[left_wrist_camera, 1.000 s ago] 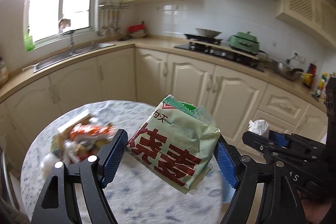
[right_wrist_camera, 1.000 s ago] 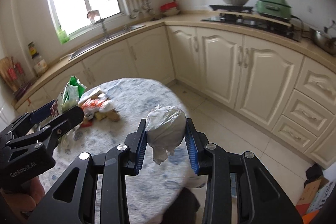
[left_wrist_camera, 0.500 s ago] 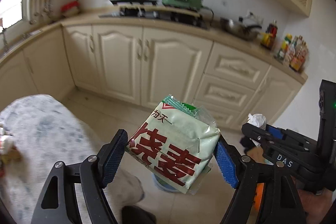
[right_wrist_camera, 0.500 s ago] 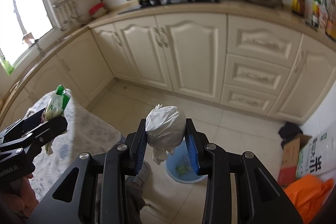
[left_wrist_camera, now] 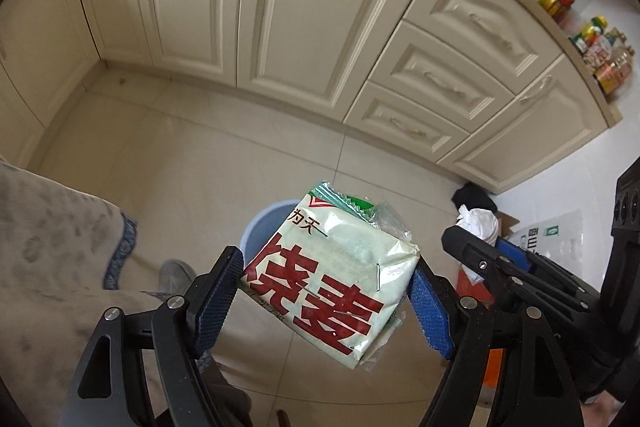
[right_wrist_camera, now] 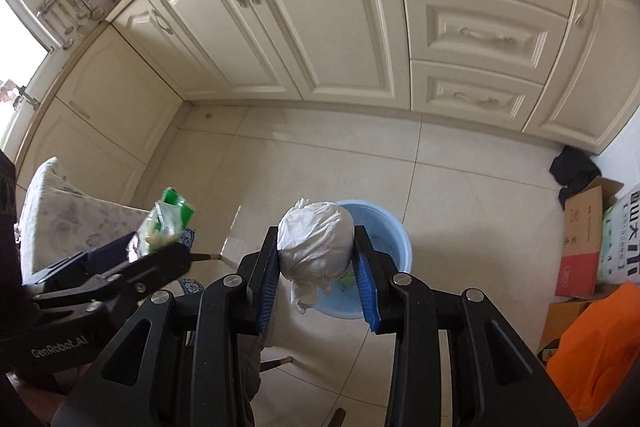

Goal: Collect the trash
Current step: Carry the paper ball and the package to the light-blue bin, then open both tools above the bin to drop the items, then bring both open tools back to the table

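Two items carried: we swing from tabletop to blue bin (right_wrist_camera: 384, 239); left tongs (left_wrist_camera: 324, 301) clench food packet (left_wrist_camera: 332, 279), right tongs (right_wrist_camera: 316, 277) clench wadded bag (right_wrist_camera: 316, 247); drop pending.

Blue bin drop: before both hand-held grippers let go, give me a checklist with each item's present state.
1. Left hand-held gripper clamped on the green snack packet: ok.
2. Right hand-held gripper clamped on the white wad: ok.
3. Blue bin open and upright on the floor: ok.
4. White wad lines up with the bin in the right wrist view: ok; height above it: cannot tell.
5. Packet over the bin's mouth: cannot tell, since the packet hides most of the bin in the left wrist view.
6. Room in the bin: ok, only a few scraps show inside.
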`<action>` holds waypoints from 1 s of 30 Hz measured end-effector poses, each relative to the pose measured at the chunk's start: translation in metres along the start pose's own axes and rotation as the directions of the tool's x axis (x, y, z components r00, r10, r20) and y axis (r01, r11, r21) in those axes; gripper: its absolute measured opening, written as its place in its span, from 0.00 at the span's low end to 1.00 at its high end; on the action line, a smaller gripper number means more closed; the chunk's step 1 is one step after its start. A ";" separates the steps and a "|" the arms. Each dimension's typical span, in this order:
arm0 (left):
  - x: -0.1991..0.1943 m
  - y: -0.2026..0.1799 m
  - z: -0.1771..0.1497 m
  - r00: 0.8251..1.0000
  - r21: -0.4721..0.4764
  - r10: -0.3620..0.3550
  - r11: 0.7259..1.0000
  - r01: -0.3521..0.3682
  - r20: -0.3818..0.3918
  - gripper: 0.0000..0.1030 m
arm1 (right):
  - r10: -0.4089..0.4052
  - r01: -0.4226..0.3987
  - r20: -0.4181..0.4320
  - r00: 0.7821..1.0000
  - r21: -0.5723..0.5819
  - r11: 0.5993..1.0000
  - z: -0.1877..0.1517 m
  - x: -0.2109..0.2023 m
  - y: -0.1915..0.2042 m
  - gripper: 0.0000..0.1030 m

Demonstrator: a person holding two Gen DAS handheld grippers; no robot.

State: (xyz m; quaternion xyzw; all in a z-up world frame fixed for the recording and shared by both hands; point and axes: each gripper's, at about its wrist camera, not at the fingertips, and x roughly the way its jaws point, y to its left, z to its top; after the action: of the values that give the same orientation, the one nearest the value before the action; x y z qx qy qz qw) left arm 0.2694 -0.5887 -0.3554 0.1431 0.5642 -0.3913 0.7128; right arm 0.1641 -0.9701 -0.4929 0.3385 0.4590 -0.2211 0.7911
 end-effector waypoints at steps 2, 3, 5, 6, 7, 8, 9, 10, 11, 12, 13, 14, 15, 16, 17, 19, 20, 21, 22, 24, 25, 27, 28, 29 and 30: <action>0.024 0.004 0.023 0.999 -0.015 -0.026 1.000 0.026 -0.033 0.73 | -0.002 0.002 -0.021 1.000 0.008 1.000 0.003 0.016 -0.004 0.34; 0.033 0.008 0.033 0.998 -0.027 -0.031 0.999 0.030 -0.048 0.74 | -0.001 0.001 -0.033 0.999 0.013 1.000 0.005 0.023 -0.006 0.34; 0.063 0.012 0.057 0.997 -0.029 -0.024 0.999 0.022 -0.077 0.75 | 0.008 -0.006 -0.048 0.999 0.034 0.999 0.008 0.036 -0.014 0.36; 0.074 0.014 0.062 0.995 -0.026 -0.018 1.000 0.016 -0.095 0.75 | 0.008 -0.006 -0.055 0.998 0.042 0.999 0.009 0.041 -0.017 0.36; 0.083 0.017 0.067 0.994 -0.024 -0.008 1.000 0.005 -0.110 0.77 | 0.011 -0.007 -0.067 0.998 0.049 0.999 0.009 0.047 -0.020 0.40; 0.090 0.016 0.069 0.993 -0.023 0.001 1.000 -0.004 -0.118 0.79 | 0.015 -0.011 -0.074 0.997 0.061 0.998 0.009 0.051 -0.023 0.45; 0.094 0.016 0.072 0.993 -0.024 0.010 1.000 -0.013 -0.116 0.80 | 0.011 -0.006 -0.073 0.997 0.075 0.997 0.009 0.053 -0.026 0.60; 0.096 0.017 0.075 0.994 -0.024 0.019 0.999 -0.022 -0.111 0.85 | 0.005 0.002 -0.068 0.998 0.097 0.995 0.008 0.055 -0.031 0.75; 0.097 0.014 0.074 0.994 -0.020 0.027 0.999 -0.029 -0.107 0.88 | 0.009 -0.002 -0.065 0.998 0.112 0.994 0.008 0.056 -0.033 0.79; 0.100 0.014 0.077 0.994 -0.017 0.037 0.999 -0.039 -0.102 0.92 | 0.017 -0.009 -0.063 0.998 0.128 0.992 0.007 0.057 -0.035 0.79; 0.102 0.015 0.079 0.994 -0.015 0.052 0.998 -0.054 -0.098 0.93 | 0.023 -0.014 -0.060 0.998 0.142 0.990 0.006 0.057 -0.038 0.82; 0.103 0.015 0.078 0.993 -0.016 0.067 0.998 -0.069 -0.094 0.94 | 0.020 -0.011 -0.057 0.998 0.151 0.989 0.005 0.056 -0.039 0.85; 0.103 0.014 0.077 0.993 -0.019 0.073 0.997 -0.075 -0.091 0.94 | 0.014 -0.005 -0.055 0.998 0.154 0.988 0.004 0.055 -0.039 0.90; 0.103 0.014 0.079 0.993 -0.026 0.077 0.997 -0.079 -0.087 0.95 | 0.005 0.003 -0.050 0.999 0.155 0.988 0.002 0.053 -0.038 0.96; 0.100 0.014 0.079 0.994 -0.031 0.079 0.996 -0.082 -0.079 0.95 | -0.011 0.018 -0.045 0.999 0.158 0.987 0.001 0.051 -0.038 0.99; 0.093 0.010 0.076 0.991 -0.015 0.119 0.993 -0.120 -0.057 0.98 | -0.024 0.030 -0.038 0.999 0.171 0.985 -0.001 0.044 -0.038 1.00; 0.087 0.006 0.072 0.987 0.001 0.152 0.988 -0.152 -0.050 0.99 | -0.026 0.032 -0.036 0.999 0.176 0.984 -0.002 0.041 -0.038 1.00; 0.084 0.002 0.072 0.979 0.019 0.198 0.980 -0.198 -0.038 0.99 | -0.032 0.037 -0.031 0.999 0.176 0.984 -0.004 0.037 -0.037 1.00; 0.082 -0.001 0.071 0.973 0.034 0.228 0.973 -0.227 -0.034 0.99 | -0.040 0.044 -0.027 0.999 0.173 0.984 -0.005 0.033 -0.035 1.00; 0.075 -0.005 0.067 0.973 0.035 0.230 0.973 -0.229 -0.018 0.99 | -0.050 0.053 -0.021 0.999 0.169 0.984 -0.007 0.025 -0.031 1.00; 0.066 -0.007 0.063 0.974 0.032 0.225 0.974 -0.225 -0.003 0.99 | -0.055 0.057 -0.014 0.998 0.167 0.984 -0.009 0.018 -0.028 1.00; 0.054 -0.010 0.060 0.975 0.033 0.220 0.975 -0.221 0.036 0.99 | -0.061 0.061 -0.004 0.998 0.159 0.985 -0.011 0.008 -0.024 1.00; 0.044 -0.011 0.054 0.975 0.039 0.215 0.975 -0.217 0.049 0.99 | -0.068 0.066 0.004 0.998 0.155 0.986 -0.013 0.001 -0.021 1.00; 0.035 -0.012 0.051 0.975 0.042 0.209 0.976 -0.212 0.069 0.99 | -0.069 0.066 0.016 0.997 0.152 0.986 -0.014 -0.006 -0.017 1.00; 0.025 -0.014 0.048 0.975 0.046 0.203 0.977 -0.208 0.092 0.99 | -0.067 0.063 0.026 0.997 0.148 0.987 -0.015 -0.012 -0.015 1.00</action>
State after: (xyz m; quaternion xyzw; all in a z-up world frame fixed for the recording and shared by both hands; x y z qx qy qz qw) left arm 0.2936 -0.6387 -0.3597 0.2033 0.5038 -0.3366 0.7691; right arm 0.1396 -0.9688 -0.4926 0.3775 0.4401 -0.2851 0.7632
